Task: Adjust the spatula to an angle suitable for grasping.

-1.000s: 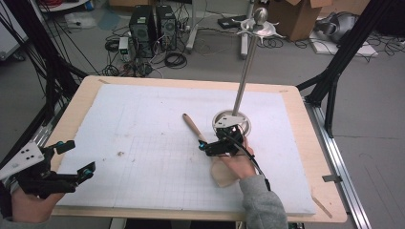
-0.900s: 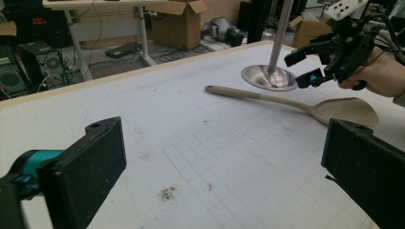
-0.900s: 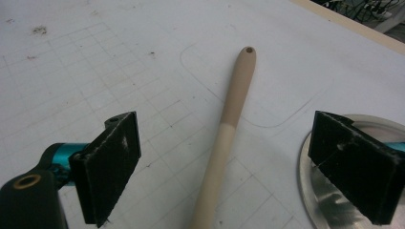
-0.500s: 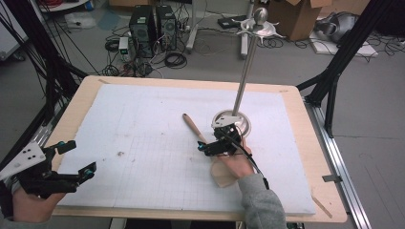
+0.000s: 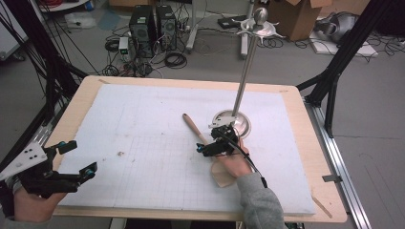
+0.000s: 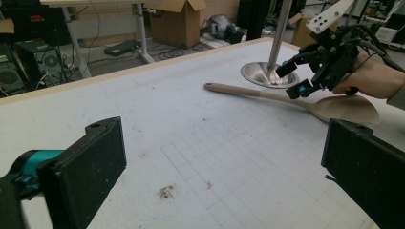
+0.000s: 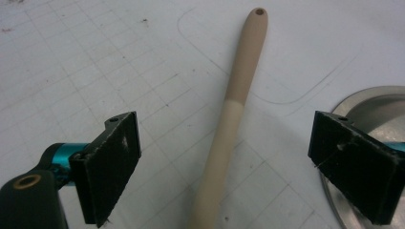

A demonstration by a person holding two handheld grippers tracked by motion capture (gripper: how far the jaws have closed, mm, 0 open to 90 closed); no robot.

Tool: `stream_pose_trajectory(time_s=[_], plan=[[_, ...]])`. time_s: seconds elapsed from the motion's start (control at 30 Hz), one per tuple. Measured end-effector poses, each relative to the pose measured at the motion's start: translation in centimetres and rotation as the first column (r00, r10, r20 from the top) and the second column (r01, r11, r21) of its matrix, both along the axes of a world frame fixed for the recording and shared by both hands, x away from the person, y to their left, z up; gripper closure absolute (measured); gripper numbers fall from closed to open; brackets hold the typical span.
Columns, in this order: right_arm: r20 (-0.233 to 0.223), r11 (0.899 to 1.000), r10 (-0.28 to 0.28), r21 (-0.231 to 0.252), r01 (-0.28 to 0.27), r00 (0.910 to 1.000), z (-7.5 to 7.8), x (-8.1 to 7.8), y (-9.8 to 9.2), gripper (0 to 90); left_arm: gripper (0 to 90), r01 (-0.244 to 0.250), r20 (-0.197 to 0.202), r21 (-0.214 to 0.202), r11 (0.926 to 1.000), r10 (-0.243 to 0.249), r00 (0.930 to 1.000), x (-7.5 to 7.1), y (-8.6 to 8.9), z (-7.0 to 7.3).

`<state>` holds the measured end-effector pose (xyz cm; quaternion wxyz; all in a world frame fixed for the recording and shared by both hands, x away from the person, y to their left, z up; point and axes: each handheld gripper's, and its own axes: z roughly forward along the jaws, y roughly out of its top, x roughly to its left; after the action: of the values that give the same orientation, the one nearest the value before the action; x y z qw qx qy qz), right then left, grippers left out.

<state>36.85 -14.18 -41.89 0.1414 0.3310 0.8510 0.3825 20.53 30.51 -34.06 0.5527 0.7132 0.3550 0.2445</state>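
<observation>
A wooden spoon (image 5: 193, 126) lies flat on the white gridded mat (image 5: 143, 109), its handle end toward the far left and its bowl (image 6: 348, 107) toward the near side under the person's right hand. My right gripper (image 5: 210, 138) hovers open over the handle. In the right gripper view the handle (image 7: 234, 105) runs up between the two black jaws of the right gripper (image 7: 229, 148), touching neither. My left gripper (image 5: 79, 157) is open at the mat's near left corner, holding nothing; the left gripper (image 6: 224, 143) looks across the mat at the spoon (image 6: 267, 94).
A metal stand with a round base (image 5: 241, 121) and a tall pole (image 5: 246, 71) rises just right of the spoon; its base (image 7: 372, 105) lies close by the right jaw. The wooden table edge (image 5: 81, 95) frames the mat. Computers, cables and boxes are on the floor beyond.
The right gripper has edged slightly toward the near left over the spoon's handle. The left gripper has hardly moved.
</observation>
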Motion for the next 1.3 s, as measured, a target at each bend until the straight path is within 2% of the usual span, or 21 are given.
stream_pose_trajectory(time_s=[0.17, 0.3, 0.6, 1.07, 1.3], plan=[[-0.018, 1.0, 0.006, -0.009, -0.006, 0.9998, -0.2, 0.1, 0.1, 14.1, 1.7, 0.001, -0.001, 0.004, 1.0, -0.001, 1.0, 0.0, 0.0, 0.0], [-0.019, 1.0, 0.001, -0.016, -0.001, 0.9998, -0.3, 0.3, 0.0, 14.2, 1.7, -0.001, 0.0, 0.0, 1.0, 0.001, 1.0, 0.0, 0.0, 0.0], [-0.063, 0.999, -0.002, -0.045, -0.001, 0.998, -1.0, 0.6, 0.2, 15.7, 1.7, 0.0, -0.003, 0.0, 1.0, 0.0, 1.0, 0.1, 0.0, 0.0], [-0.096, 0.997, -0.003, -0.079, -0.005, 0.9954, -1.3, 0.7, 0.2, 28.1, 1.7, 0.0, -0.007, 0.0, 1.0, 0.0, 1.0, 0.2, 0.0, -0.2], [-0.112, 0.995, 0.005, -0.097, -0.016, 0.9937, -1.4, 0.7, 0.2, 37.2, 1.7, 0.0, -0.009, 0.002, 1.0, 0.0, 1.0, 0.2, 0.0, -0.2]])
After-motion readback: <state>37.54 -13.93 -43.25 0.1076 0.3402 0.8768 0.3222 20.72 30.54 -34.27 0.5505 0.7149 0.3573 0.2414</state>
